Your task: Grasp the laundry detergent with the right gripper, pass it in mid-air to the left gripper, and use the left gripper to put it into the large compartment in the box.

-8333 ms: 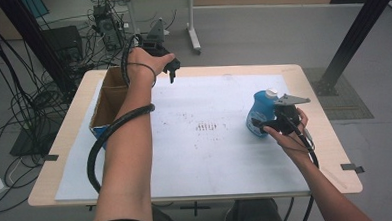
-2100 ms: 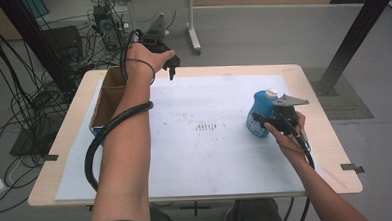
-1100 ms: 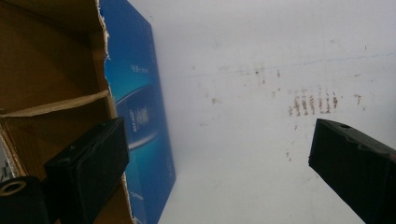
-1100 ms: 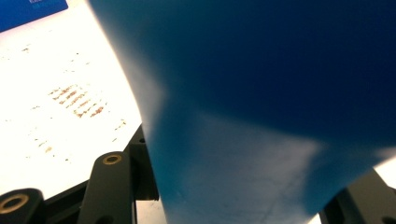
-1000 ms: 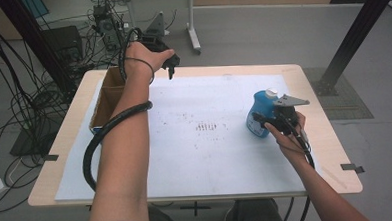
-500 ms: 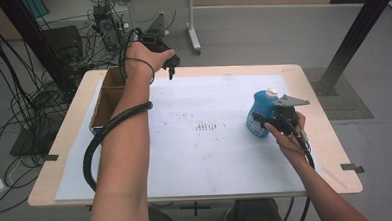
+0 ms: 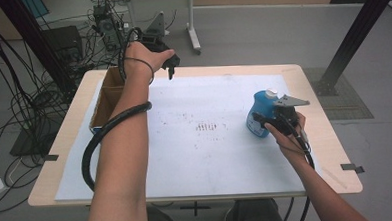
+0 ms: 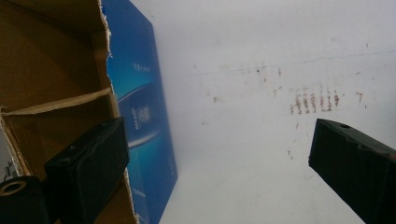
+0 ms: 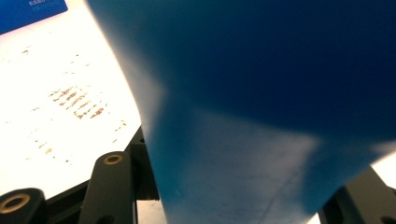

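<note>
Now at far left: cardboard box, open-topped, on tabletop.
Left tool above box's far end, jaws wide, gripping nothing; right tool clamped on upright blue bottle standing at tabletop's right.

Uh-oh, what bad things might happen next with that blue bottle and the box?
1. The right claw grips the blue bottle low on its body, so the bottle might tip or slip when lifted.
2. The left claw hangs open at the cardboard box corner; a careless move could bump the box wall.
3. The left claw's cable loops over the box and might snag on it.
</note>
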A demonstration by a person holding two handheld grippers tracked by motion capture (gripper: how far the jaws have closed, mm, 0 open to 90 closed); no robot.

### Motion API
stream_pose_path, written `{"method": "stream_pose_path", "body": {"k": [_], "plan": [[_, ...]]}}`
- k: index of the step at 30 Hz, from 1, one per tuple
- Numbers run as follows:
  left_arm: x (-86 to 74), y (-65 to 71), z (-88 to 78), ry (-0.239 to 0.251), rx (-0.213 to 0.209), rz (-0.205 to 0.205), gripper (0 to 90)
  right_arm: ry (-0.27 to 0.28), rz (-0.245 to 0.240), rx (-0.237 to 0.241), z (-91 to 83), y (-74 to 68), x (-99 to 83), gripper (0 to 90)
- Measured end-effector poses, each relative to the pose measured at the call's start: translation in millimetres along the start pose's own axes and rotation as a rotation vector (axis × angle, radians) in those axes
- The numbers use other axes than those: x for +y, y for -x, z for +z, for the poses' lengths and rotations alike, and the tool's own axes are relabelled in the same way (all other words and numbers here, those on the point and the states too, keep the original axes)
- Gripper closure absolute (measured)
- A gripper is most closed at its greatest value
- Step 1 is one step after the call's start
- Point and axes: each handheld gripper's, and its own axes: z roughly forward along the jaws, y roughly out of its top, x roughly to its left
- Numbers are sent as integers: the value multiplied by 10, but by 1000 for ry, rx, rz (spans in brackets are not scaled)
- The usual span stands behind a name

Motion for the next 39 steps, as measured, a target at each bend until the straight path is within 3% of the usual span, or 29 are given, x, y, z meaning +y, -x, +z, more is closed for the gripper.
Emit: {"method": "stream_pose_path", "body": {"k": [11,25,30,39], "plan": [[-3,-18,1,0,1,5,56,1,3,2,0,4,-1,437],[-69,-57,-146,32,-7,28,52,-22,11,6,1,14,34,439],[-111,-74,-170,36,-19,46,54,-63,43,16,-18,34,89,441],[-181,-168,-299,54,-53,113,54,-132,53,29,-65,19,229,442]]}}
